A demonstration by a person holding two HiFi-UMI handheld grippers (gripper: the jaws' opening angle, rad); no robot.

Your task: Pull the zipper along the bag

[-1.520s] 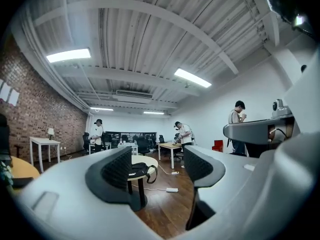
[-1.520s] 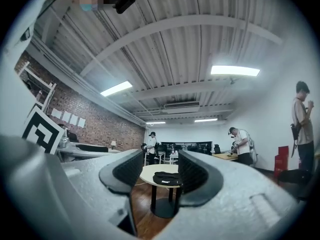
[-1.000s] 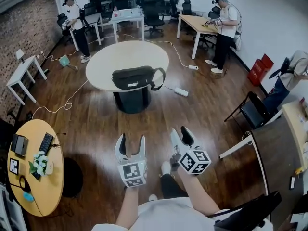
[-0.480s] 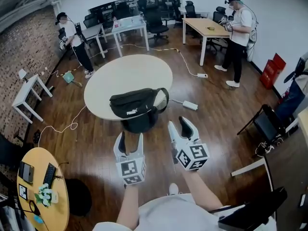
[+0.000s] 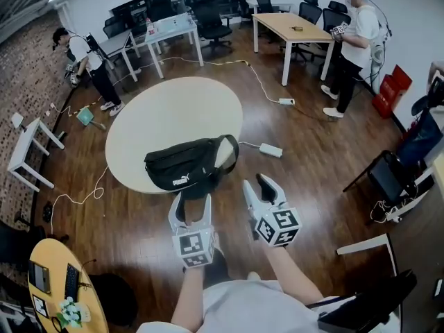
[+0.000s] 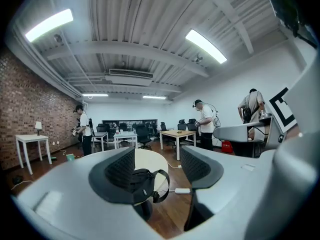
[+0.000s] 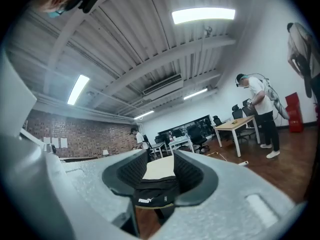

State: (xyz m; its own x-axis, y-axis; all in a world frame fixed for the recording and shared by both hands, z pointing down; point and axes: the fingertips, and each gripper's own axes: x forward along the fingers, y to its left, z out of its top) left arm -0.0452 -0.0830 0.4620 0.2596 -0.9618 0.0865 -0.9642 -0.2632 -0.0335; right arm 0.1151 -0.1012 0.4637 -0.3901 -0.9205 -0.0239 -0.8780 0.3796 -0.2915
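Left tongs [image 5: 191, 201] wide apart, empty

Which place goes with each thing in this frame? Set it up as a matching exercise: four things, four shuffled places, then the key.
Things
1. black bag
2. white power strip
3. wooden desk
4. small white table

Places
A. by the brick wall at the left
B. on the near edge of the round table
C. on the floor, right of the round table
D. at the far right, beside a standing person

Pairs: 1-B, 2-C, 3-D, 4-A
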